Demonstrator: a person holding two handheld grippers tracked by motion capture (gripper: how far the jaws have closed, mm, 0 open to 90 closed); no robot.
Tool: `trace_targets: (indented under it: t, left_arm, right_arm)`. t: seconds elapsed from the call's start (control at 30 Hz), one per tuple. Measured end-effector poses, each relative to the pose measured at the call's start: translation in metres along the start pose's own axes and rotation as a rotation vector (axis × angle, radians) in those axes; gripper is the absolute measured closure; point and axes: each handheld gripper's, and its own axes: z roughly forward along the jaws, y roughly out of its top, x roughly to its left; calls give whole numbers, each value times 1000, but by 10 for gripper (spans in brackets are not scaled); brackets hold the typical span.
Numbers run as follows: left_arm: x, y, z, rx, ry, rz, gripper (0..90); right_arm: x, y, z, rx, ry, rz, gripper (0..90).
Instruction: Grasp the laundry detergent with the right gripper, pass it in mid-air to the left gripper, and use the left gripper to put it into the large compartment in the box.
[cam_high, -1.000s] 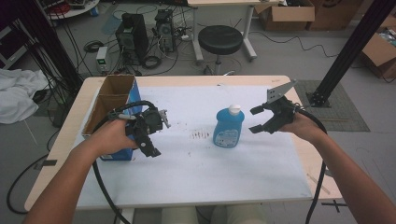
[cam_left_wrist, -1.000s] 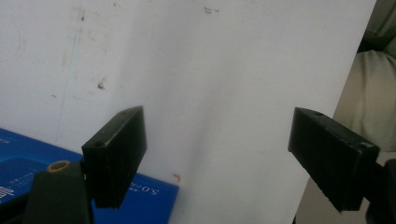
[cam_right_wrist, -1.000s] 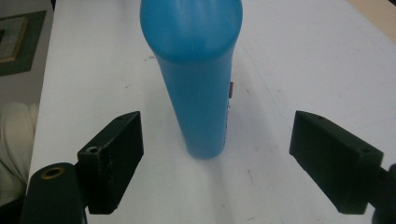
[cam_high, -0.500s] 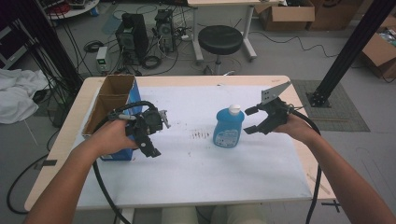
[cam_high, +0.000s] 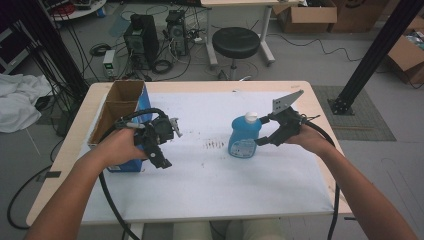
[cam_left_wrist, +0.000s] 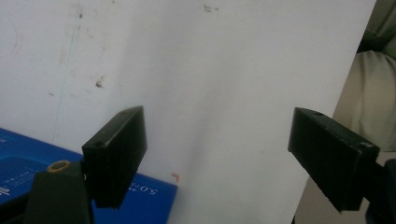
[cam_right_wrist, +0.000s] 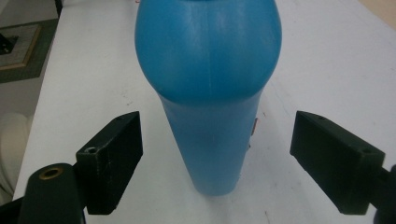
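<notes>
Blue bottle (cam_high: 244, 136), white cap, upright.

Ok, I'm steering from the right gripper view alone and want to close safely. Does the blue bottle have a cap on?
Observer: Yes, the blue bottle stands upright with a white cap, seen from the high view.
Operator: Where's the other gripper?
Observer: The left gripper hangs open beside the blue cardboard box, far from the bottle.
Operator: Am I touching the bottle?
Observer: The right gripper is open, its jaws either side of the bottle with gaps.
</notes>
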Motion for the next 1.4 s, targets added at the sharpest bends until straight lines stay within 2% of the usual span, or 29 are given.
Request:
trace_targets:
  t: [0.53,1.4]
  left_arm:
    - [1,-1,0,-1,-2,-3,202]
    - [1,-1,1,0,-7,-6,203]
  right_arm:
    - [3,2,16,-14,-8,-21,163]
    - [4,0,33,-70,1,-17,163]
